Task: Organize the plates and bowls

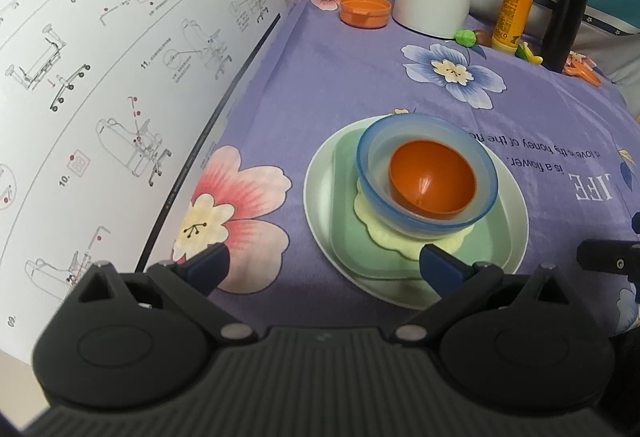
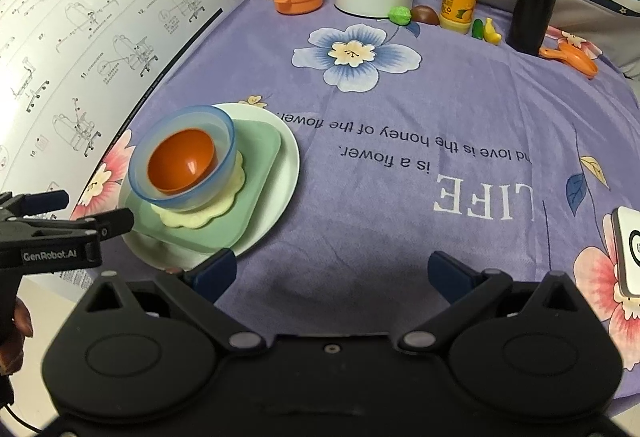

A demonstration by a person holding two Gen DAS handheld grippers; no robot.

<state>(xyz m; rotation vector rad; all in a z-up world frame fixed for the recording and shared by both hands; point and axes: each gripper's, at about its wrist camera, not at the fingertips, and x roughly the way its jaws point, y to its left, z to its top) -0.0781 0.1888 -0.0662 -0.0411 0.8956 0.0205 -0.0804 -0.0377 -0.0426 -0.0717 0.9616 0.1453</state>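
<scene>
Both tongs are released, nothing held. Our left tongs (image 1: 322,263) sit right at the near edge of the stack: small orange plastic bowl (image 1: 432,179) nested in a translucent blue bowl (image 1: 427,176), on a scalloped cream dish (image 1: 404,237), mint square tray (image 1: 360,237) and round white plate (image 1: 514,209), center frame. Right tongs (image 2: 330,271) are farther; from them, the stack lies left of center.

Stacked plates and bowls sitting on a purple flowered tablecloth.

A round white plate (image 1: 514,205) is lying flat at the bottom, carrying a pale green square plate (image 1: 352,245) with rounded corners. A small cream scalloped plate (image 1: 384,233) is resting on that. An upright translucent blue bowl (image 1: 486,193) is standing on top, holding a smaller glossy orange bowl (image 1: 432,177) nested inside, open side up.
</scene>
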